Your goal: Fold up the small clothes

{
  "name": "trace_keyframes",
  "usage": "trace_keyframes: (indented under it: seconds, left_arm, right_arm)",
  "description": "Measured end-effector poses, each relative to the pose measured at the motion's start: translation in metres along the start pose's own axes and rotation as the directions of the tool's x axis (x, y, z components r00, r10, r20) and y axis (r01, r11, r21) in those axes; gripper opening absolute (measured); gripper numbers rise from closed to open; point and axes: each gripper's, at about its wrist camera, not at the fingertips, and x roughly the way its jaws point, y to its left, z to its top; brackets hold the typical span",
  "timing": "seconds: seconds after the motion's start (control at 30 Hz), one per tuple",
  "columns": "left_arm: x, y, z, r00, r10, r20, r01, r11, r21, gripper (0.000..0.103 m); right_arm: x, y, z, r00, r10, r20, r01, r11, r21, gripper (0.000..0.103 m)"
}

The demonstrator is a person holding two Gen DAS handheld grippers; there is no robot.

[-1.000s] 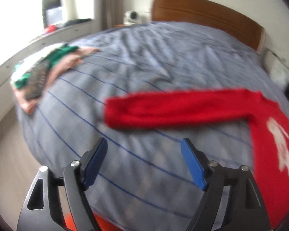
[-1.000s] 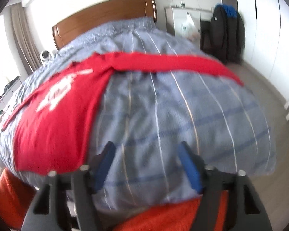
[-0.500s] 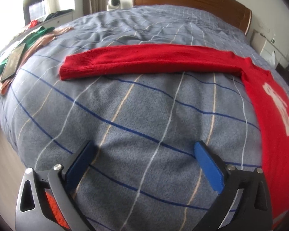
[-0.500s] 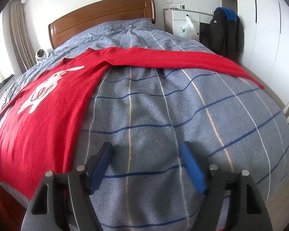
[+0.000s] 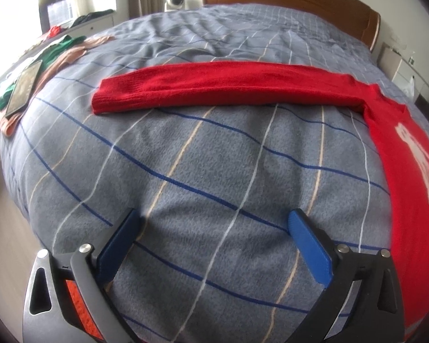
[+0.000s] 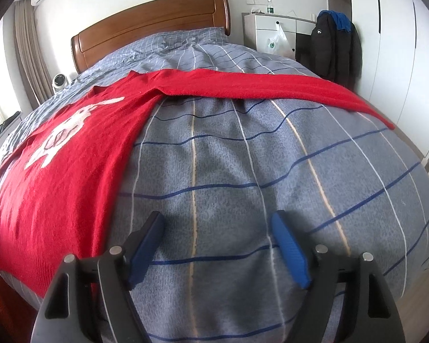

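Note:
A red sweater with a white print lies flat on the bed, both sleeves stretched out sideways. In the left wrist view its sleeve [image 5: 214, 85] runs across the middle and its body [image 5: 409, 171] is at the right. In the right wrist view the body [image 6: 65, 154] is at the left and the other sleeve [image 6: 271, 88] reaches right. My left gripper [image 5: 214, 225] is open and empty, low over the blanket, well short of the sleeve. My right gripper [image 6: 217, 225] is open and empty, just right of the sweater's hem side.
The bed has a grey checked blanket [image 5: 186, 171] and a wooden headboard [image 6: 151, 25]. A pile of green and pink clothes with a dark flat object [image 5: 25, 85] lies at the bed's far left. A white cabinet and hung dark jackets [image 6: 334, 48] stand at the right.
Both grippers have come down closer to the blanket and forward toward the sweater. The left gripper's jaws have spread wider. The sweater has not moved.

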Motion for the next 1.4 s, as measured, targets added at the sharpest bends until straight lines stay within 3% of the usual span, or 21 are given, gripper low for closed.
trace_keyframes:
  seconds: [1.4]
  left_arm:
    - [0.0026, -0.0022, 0.0029, 0.998, 0.003, -0.065, 0.000, 0.999, 0.046, 0.103]
  right_arm:
    - [0.0005, 0.0012, 0.0009, 1.000, -0.002, -0.001, 0.002, 1.000, -0.003, 0.080]
